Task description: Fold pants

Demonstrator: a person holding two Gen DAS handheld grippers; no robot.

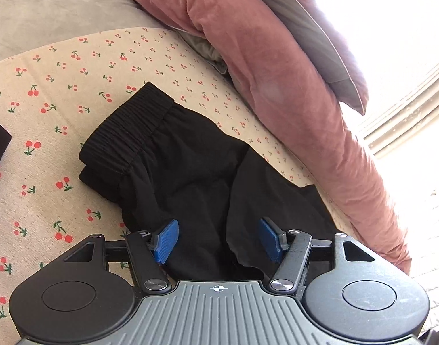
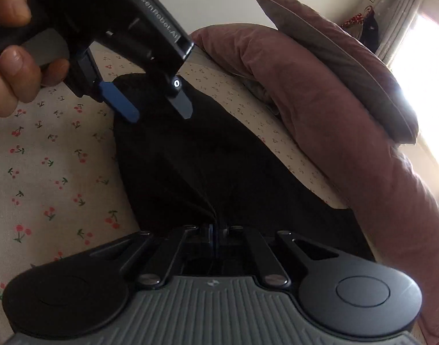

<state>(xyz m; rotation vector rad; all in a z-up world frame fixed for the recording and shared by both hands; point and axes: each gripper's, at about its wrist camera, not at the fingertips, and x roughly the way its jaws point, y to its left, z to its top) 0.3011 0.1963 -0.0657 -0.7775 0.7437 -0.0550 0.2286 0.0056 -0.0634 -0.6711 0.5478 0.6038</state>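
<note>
Nearest the right wrist camera, the right tongs (image 2: 216, 230) are pinched tight on a bunched ridge of the black lightweight-fabric pants (image 2: 196, 166), with creases fanning away from the grip. That hold looks sound; the judgement is to keep it clamped and lift only enough to clear the sheet, so the cloth does not drag and rumple.

Close under the left wrist camera, the left tongs (image 1: 219, 238) stand wide, their blue ribbed pads (image 1: 167, 240) on either side of a loose edge of the black lightweight-fabric pants (image 1: 190, 178), gripping nothing. They should probably come down over both layers at that edge before closing, since thin slippery fabric is likely to let one layer slide free.

Further out, the pants lie on the cream bedsheet printed with red cherries (image 1: 61, 86), partly doubled over. The gathered elastic waistband (image 1: 127, 132) is at the far left end, in the left view. From the right view the left tongs (image 2: 159, 112) hover just above the far part of the garment, held by the person's hand (image 2: 15, 66). Moving both ends together and level should keep the fold line straight.

Beyond, a dusty-pink crumpled quilt (image 1: 277, 57) lies heaped along the far side with a grey pillow (image 1: 320, 43) on top, near the pants' edge; it could catch a wide swing.
</note>
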